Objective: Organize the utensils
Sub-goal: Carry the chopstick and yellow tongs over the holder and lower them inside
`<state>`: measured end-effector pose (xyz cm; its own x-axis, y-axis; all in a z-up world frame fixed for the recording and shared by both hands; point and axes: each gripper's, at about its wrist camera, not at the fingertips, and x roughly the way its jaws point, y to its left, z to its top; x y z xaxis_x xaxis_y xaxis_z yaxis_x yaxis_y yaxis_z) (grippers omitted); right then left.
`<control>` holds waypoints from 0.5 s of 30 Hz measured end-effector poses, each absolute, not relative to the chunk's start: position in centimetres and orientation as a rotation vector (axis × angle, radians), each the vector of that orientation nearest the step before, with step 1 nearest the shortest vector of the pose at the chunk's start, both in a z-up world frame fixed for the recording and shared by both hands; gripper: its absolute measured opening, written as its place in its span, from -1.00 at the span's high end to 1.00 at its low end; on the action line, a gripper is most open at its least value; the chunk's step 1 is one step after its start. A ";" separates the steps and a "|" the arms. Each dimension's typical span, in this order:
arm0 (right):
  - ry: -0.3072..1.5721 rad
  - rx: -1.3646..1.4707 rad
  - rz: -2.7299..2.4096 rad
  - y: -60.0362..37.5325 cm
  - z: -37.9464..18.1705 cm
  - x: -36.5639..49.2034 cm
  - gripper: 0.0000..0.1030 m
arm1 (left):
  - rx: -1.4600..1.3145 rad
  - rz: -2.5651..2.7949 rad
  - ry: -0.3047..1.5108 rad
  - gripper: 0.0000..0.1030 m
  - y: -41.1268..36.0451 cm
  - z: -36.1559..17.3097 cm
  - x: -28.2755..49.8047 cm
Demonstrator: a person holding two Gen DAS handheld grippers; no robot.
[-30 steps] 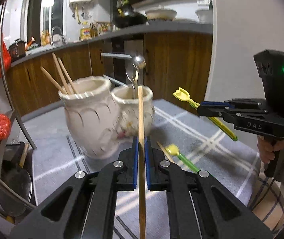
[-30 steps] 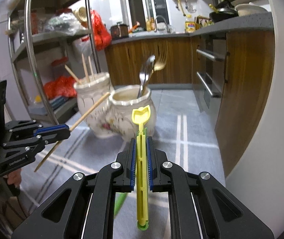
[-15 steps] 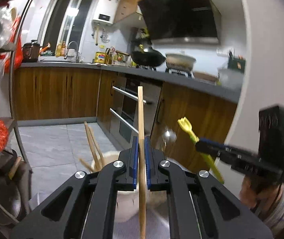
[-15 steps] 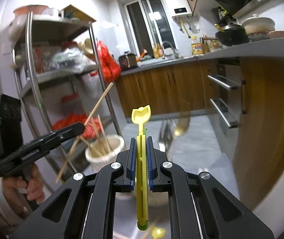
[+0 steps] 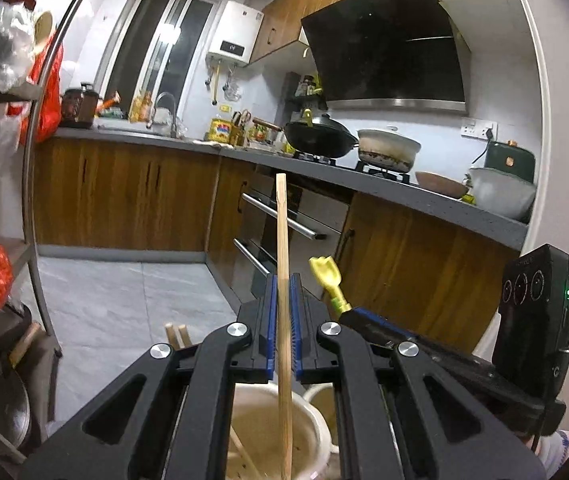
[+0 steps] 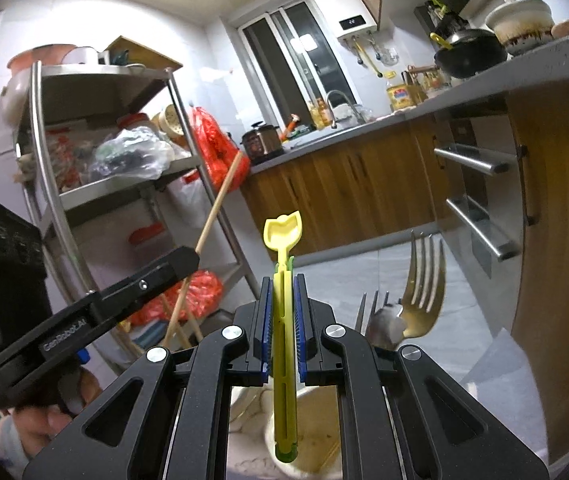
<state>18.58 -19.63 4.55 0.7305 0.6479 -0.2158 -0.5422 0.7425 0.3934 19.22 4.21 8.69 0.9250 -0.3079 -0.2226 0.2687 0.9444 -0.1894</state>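
Chopstick (image 5: 283, 280) upright, pinched in your left gripper (image 5: 283, 322), lower end inside the white jar (image 5: 316, 424) | your right gripper (image 6: 283, 328) clamps the yellow toy spade (image 6: 283, 320), butt end over the second jar (image 6: 316, 440) | fork (image 6: 424, 292) and spoon (image 6: 384, 326) stand in that jar.

Floor (image 5: 132, 292): grey tile, running from the near jars to the far wooden cabinets.

On it, near: two cream ceramic jars touching side by side. Left jar (image 5: 316, 420) holds chopsticks (image 5: 176, 334). Right jar (image 6: 316, 452) holds a fork (image 6: 424, 280) and spoon (image 6: 384, 326), heads up.

At left: metal shelf rack (image 6: 172, 168), legs on the floor, shelves carrying red bags (image 6: 204, 292).
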 end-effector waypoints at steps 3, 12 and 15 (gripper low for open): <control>0.333 0.304 0.657 -19.2 4.0 18.9 0.79 | -0.111 -0.268 0.213 0.89 3.3 8.3 19.3; 0.311 0.208 0.632 -17.9 2.3 18.9 0.79 | -0.003 -0.243 0.188 0.88 2.0 6.8 19.2; 0.317 0.189 0.628 -17.9 1.9 18.5 0.79 | 0.011 -0.250 0.200 0.88 2.1 6.4 18.8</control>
<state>18.50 -17.94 1.93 0.7631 0.6029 -0.2330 -0.5457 0.7941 0.2676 18.79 2.10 6.37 0.9492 -0.2449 -0.1974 0.2470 0.9689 -0.0144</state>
